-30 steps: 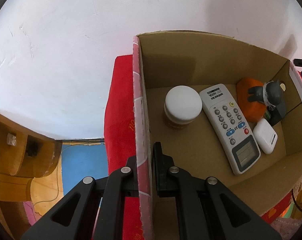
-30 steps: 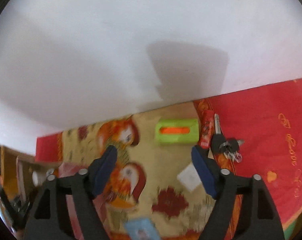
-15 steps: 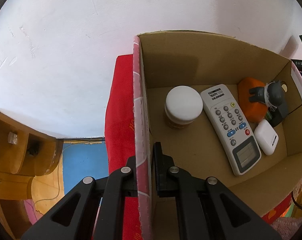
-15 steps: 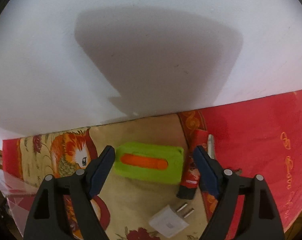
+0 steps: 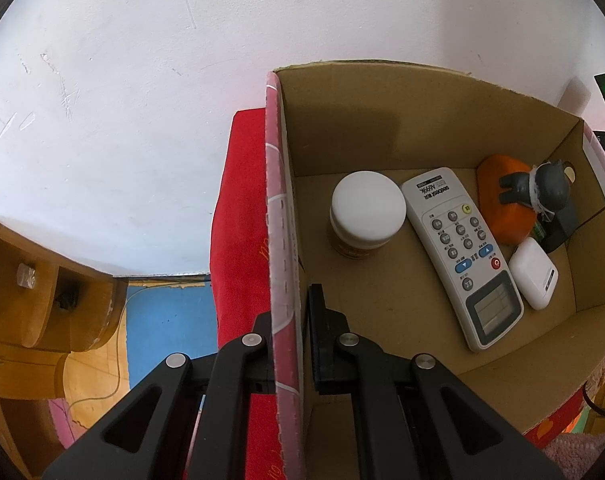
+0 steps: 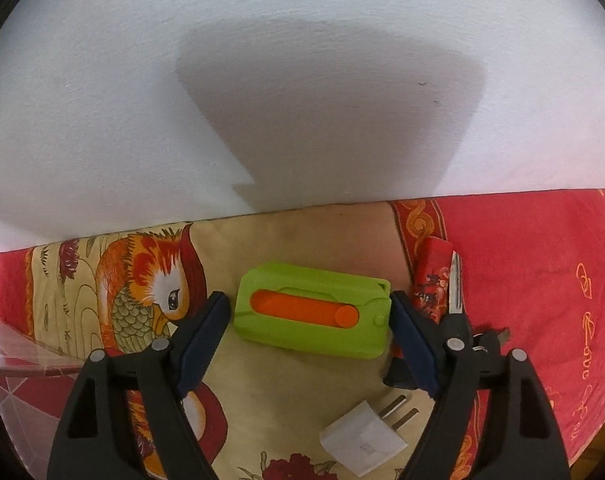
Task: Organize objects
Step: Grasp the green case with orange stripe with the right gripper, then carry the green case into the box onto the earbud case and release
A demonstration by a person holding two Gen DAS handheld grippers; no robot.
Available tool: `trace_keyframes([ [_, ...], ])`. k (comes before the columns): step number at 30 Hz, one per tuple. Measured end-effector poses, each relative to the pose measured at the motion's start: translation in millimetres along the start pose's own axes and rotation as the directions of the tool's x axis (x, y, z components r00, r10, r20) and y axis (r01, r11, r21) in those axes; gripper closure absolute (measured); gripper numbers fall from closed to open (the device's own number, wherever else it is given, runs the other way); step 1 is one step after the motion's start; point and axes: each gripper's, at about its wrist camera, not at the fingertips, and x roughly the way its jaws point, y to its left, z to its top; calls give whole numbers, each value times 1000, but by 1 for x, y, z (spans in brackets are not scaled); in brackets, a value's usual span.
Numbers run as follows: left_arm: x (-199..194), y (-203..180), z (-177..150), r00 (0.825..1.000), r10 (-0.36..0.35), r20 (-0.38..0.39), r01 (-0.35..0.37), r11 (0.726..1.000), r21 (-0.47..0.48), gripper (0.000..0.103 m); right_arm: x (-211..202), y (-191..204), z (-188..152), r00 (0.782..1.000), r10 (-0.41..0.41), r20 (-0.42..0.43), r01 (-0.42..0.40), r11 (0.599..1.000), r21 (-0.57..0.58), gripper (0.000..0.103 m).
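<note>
My left gripper [image 5: 288, 320] is shut on the left wall of a cardboard box [image 5: 280, 208], one finger outside and one inside. In the box lie a white-lidded jar [image 5: 366, 210], a white remote [image 5: 462, 256], an orange object [image 5: 498, 200] with a grey figurine [image 5: 538, 190] on it, and a white case [image 5: 534, 274]. My right gripper [image 6: 308, 316] is open, its blue pads on either side of a green box with an orange slider [image 6: 310, 312] lying on the patterned cloth; whether they touch it I cannot tell.
Beside the green box lie a red lighter [image 6: 432, 276], keys [image 6: 458, 304] and a white plug adapter [image 6: 366, 440]. A white wall stands close behind. A wooden cabinet [image 5: 34, 300] and blue floor [image 5: 170, 320] lie left of the cardboard box.
My right gripper has moved forward and down so that the green box now sits between its pads. The left gripper and cardboard box have not moved.
</note>
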Motion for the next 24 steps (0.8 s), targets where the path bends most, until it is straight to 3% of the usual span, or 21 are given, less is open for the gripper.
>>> trace_keyframes([
  [4, 4, 5, -1, 1000, 0, 1, 0, 1000, 1, 95, -9, 3, -5, 999, -38, 24, 39, 999, -19, 31],
  [7, 4, 6, -1, 1000, -1, 2, 1, 1000, -1, 95, -38, 10, -14, 996, -25, 85, 30, 998, -58, 31],
  [14, 5, 3, 0, 1000, -2, 3, 2, 1000, -1, 95, -121, 60, -46, 982, 93, 162, -49, 965, -257, 31],
  [20, 9, 9, 2, 1000, -3, 4, 3, 1000, -4, 95, -157, 108, -62, 966, 250, 66, -203, 891, -406, 31],
  [24, 8, 20, -4, 1000, -4, 6, 4, 1000, -5, 95, -163, 145, -79, 956, 291, -21, -264, 832, -488, 31],
])
